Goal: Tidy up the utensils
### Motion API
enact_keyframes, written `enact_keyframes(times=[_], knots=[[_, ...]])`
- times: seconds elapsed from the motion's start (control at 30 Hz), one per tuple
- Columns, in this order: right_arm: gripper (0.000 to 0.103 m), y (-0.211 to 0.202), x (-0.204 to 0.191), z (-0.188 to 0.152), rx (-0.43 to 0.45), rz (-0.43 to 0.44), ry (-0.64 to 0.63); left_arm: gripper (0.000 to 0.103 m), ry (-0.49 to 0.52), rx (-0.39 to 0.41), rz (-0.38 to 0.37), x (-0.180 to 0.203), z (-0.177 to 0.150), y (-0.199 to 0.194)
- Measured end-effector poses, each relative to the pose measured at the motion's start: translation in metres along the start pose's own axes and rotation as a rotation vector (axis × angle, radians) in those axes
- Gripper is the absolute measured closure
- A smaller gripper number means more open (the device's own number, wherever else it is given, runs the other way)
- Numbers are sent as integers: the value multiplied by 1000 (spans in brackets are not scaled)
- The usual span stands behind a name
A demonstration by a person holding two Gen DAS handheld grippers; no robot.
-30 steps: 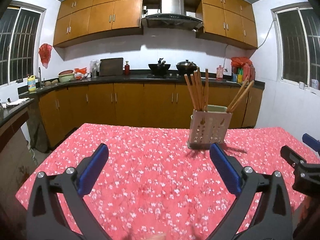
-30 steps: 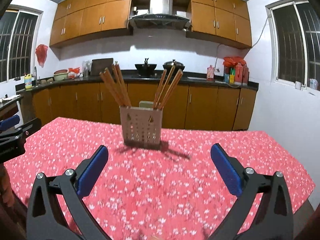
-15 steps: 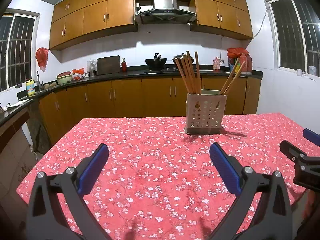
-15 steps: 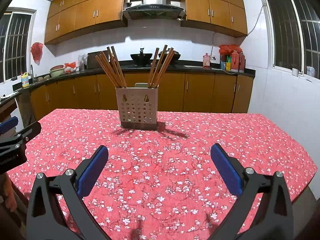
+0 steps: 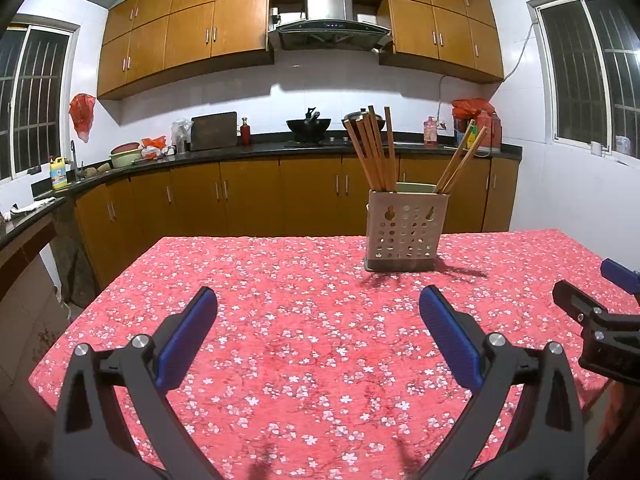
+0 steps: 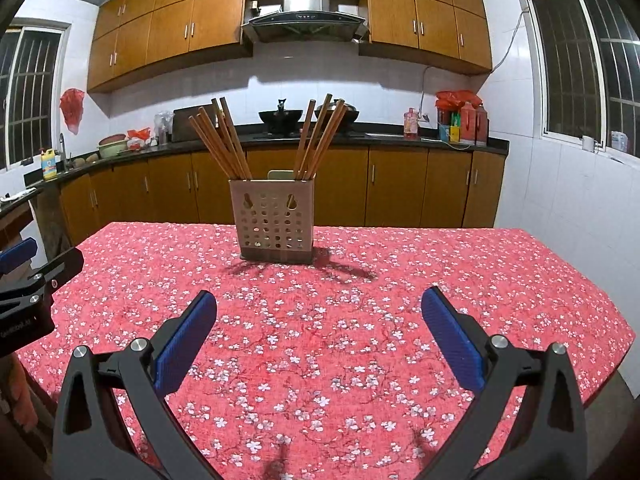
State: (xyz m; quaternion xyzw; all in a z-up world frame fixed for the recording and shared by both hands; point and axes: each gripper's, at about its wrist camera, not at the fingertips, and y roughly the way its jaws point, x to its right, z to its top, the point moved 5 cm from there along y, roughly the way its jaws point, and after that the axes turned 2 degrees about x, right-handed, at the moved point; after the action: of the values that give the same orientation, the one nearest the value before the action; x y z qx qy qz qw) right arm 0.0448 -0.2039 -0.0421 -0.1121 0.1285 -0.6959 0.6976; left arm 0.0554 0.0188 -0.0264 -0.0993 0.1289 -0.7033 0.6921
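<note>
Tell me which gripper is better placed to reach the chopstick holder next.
Right, probably. In the right wrist view the holder sits almost centred ahead of the open right gripper. For the left gripper, also open and empty, the holder stands off to its right, so it would need to swing across.

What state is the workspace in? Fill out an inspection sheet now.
Surface: table under a red floral tablecloth, flat.
Job's things: perforated utensil holder upright on the table; wooden chopsticks stand in it in two bunches, one leaning left, one leaning right.
Clutter: nothing seen on the cloth.
Grippers: left gripper open, empty, above the cloth; right gripper open, empty, facing the holder.
Cables: one wire runs along the far wall.
Surroundings: wood cabinets, range hood, wok on the stove, barred windows.
</note>
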Motion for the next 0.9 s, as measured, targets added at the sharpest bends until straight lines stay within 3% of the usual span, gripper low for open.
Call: enact_keyframes(times=[0.9], knots=[[2,2,1,-1,-10,-3,13,4,-3,-4,0,2,0,0]])
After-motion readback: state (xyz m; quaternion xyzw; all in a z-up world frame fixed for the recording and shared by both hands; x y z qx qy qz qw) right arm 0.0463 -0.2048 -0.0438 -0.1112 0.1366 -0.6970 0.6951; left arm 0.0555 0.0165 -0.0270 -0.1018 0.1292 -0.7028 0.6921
